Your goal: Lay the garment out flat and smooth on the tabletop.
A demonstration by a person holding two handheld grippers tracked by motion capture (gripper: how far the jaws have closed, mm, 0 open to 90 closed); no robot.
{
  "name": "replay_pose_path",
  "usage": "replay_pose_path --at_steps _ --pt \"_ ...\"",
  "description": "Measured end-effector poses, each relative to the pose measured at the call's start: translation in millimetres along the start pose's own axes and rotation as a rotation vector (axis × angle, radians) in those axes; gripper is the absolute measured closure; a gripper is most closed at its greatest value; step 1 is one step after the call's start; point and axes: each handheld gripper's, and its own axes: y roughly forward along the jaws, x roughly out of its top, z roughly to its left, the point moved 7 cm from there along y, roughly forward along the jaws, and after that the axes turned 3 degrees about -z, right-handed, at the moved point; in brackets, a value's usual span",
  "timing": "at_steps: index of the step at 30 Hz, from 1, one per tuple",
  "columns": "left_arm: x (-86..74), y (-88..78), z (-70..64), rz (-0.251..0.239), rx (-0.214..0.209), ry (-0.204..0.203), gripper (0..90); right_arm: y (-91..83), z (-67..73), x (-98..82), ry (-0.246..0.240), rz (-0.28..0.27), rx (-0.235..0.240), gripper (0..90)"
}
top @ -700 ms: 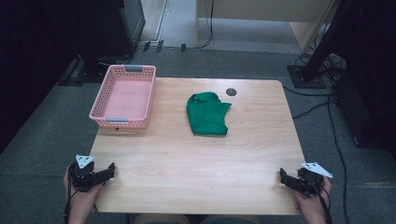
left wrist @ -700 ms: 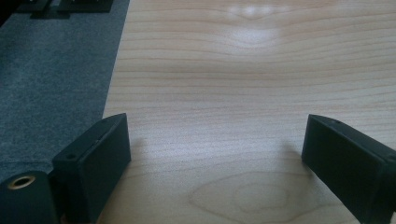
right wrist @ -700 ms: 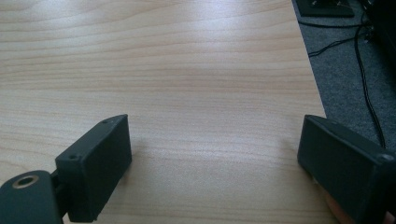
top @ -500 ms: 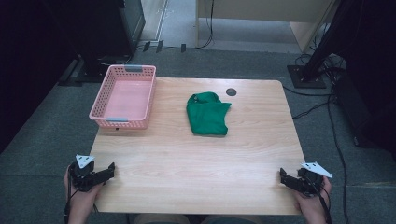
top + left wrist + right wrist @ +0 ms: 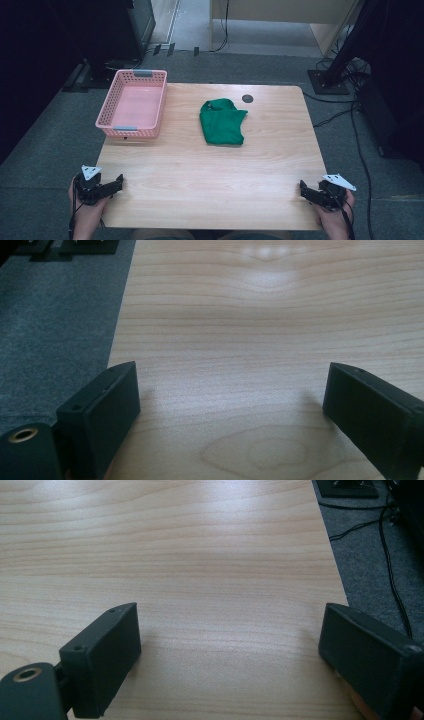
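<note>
Two grippers rest at the table's (image 5: 210, 175) near corners in the high view: left gripper (image 5: 116, 183), right gripper (image 5: 306, 191); the green cloth (image 5: 221, 122) lies well beyond them, beside a pink basket (image 5: 114, 102). Left gripper view: jaws wide apart over bare wood. Right gripper view: jaws likewise spread, nothing between.

Bright overhead light, glare on table (image 5: 270, 260), dark surroundings.
</note>
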Motion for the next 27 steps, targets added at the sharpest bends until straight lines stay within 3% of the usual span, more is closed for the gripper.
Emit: replay_pose_path --at_steps 10,18,27 --pt "0.3 0.4 -0.3 0.001 -0.002 0.002 8.4 -2.1 -0.8 0.2 -0.018 0.004 0.012 10.0" --pt "0.0 0.0 -0.4 0.0 -0.005 0.005 8.4 -6.0 -2.1 6.8 0.012 -0.01 0.034 10.1" --pt "-0.6 -0.7 -0.8 -0.001 -0.006 0.005 8.4 -22.1 24.8 32.5 -0.021 -0.04 0.101 10.1"
